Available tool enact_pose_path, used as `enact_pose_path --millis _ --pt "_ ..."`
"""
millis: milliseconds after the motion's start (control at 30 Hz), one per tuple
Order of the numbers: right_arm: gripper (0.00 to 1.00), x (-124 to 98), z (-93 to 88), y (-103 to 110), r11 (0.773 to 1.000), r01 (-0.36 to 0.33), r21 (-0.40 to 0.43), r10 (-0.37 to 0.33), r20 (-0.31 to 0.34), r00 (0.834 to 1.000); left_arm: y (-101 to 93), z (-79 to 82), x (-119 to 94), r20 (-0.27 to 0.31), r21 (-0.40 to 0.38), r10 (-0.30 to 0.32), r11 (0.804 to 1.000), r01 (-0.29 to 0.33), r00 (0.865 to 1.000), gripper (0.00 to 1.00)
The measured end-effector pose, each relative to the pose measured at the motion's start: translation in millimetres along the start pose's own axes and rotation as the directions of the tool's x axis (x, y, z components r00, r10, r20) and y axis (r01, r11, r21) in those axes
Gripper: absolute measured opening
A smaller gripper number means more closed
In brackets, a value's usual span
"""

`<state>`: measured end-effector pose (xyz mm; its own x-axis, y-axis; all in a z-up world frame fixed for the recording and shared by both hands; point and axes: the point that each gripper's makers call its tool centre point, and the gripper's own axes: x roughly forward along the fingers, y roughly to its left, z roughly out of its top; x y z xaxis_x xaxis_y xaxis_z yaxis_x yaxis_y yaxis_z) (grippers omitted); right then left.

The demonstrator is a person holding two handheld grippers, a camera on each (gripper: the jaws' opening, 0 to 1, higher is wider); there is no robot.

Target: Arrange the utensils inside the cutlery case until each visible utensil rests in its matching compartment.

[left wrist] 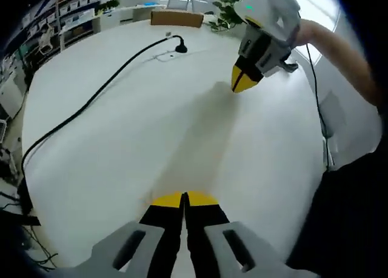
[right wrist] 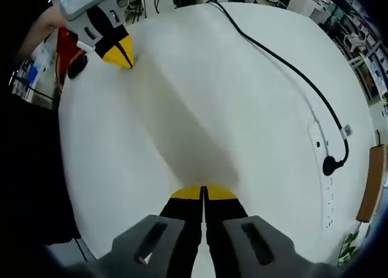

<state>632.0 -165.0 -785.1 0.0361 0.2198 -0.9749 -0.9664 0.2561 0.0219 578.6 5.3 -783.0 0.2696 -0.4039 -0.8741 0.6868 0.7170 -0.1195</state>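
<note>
White table [left wrist: 151, 120] spreads across both views, with shelves and a potted plant [left wrist: 225, 8] at its far edge in the left gripper view. One black cable [left wrist: 91, 99] runs over the table and ends in a plug [left wrist: 180, 46]; the right gripper view shows that cable [right wrist: 285, 66] ending beside a white power strip [right wrist: 324, 169]. Left hand-held gripper [left wrist: 183, 199] hangs low over the table, its yellow-tipped jaws pressed together with nothing between them. Right hand-held gripper [right wrist: 203, 193] is likewise closed and holds nothing. Each gripper also appears in the other's view: the right one [left wrist: 242, 81] at upper right, held by a bare forearm [left wrist: 339, 54], and the left one [right wrist: 121, 52] at upper left. Neither cutlery case nor utensils can be made out on the table.
</note>
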Motion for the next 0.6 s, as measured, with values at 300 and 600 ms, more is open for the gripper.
enact_pose_path --millis 300,600 --pt "0.00 4.4 -4.1 -2.8 0.998 0.030 -0.059 -0.036 -0.100 0.994 0.9 3.5 3.9 -0.083 0.066 0.037 0.997 -0.032 0.996 0.00" --pt "0.00 6.8 -5.6 -3.7 0.997 0.041 -0.062 -0.049 -0.133 0.990 2.7 5.6 9.1 -0.097 0.077 0.026 0.997 -0.018 0.995 0.00"
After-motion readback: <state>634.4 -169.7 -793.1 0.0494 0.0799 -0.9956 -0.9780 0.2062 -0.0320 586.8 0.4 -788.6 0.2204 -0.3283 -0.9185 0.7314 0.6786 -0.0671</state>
